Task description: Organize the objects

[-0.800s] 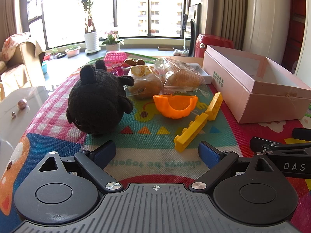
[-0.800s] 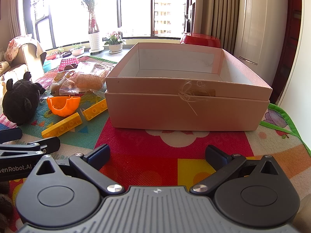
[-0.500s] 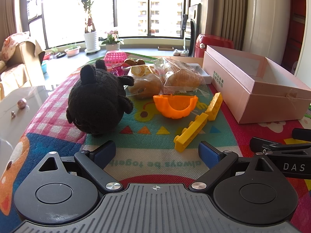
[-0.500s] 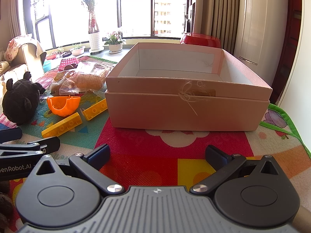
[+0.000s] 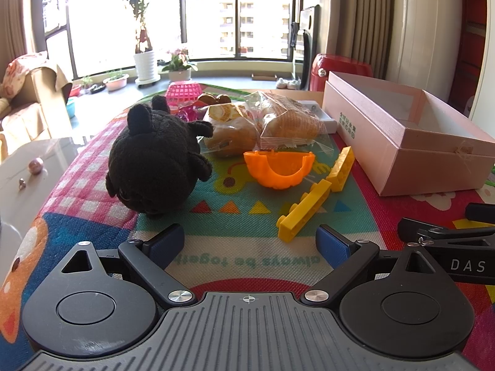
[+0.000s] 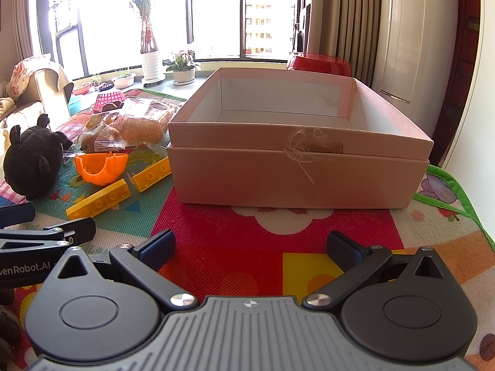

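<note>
A black plush toy [image 5: 154, 164] sits on the colourful mat, left of an orange plastic half-shell [image 5: 278, 168] and two yellow toy bricks [image 5: 304, 208]. Bagged bread rolls [image 5: 266, 126] lie behind them. An empty pink cardboard box [image 6: 297, 142] stands at the right, straight ahead in the right wrist view. My left gripper [image 5: 249, 242] is open over the mat, short of the plush and the bricks, with nothing between its fingers. My right gripper [image 6: 250, 247] is open too, in front of the box and apart from it. Each gripper shows at the edge of the other's view.
A pink basket [image 5: 182, 91] and small brown items lie at the far end of the mat. A red stool [image 5: 340, 68] stands behind the box. A grey tabletop [image 5: 27, 179] with small beads lies left of the mat. Windows and potted plants are beyond.
</note>
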`<state>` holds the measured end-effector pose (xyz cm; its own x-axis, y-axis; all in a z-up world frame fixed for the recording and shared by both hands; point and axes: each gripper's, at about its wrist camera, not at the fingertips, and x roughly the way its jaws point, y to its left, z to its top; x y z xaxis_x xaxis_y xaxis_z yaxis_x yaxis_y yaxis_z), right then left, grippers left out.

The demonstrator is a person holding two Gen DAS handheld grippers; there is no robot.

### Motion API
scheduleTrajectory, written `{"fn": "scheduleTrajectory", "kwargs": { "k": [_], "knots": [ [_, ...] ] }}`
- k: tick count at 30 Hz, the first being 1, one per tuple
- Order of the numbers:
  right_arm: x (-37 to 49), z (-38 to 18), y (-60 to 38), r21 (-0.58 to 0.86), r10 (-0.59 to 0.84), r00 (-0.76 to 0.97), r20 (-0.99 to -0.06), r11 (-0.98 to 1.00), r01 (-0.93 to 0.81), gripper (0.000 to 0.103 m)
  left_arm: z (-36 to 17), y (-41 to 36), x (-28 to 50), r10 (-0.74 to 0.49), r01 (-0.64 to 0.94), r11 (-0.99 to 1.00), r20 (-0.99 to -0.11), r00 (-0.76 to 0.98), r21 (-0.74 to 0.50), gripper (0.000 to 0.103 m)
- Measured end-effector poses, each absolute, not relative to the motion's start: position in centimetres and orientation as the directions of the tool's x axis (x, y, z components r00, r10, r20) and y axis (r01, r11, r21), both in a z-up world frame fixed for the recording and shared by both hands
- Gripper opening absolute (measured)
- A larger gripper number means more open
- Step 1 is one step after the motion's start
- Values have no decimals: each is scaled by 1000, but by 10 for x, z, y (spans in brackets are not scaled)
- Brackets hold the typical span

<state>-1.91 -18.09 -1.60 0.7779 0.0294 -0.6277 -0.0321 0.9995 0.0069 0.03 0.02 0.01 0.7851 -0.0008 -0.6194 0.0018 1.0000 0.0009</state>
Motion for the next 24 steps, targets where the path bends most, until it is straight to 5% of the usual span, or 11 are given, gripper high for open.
{"fn": "scheduleTrajectory", "kwargs": {
  "k": [24],
  "knots": [
    [-19, -15, -182, 13, 33, 776, -629, 999, -32, 103, -4, 2, -2, -1, 2, 1000, -619, 785, 1, 97]
  ]
}}
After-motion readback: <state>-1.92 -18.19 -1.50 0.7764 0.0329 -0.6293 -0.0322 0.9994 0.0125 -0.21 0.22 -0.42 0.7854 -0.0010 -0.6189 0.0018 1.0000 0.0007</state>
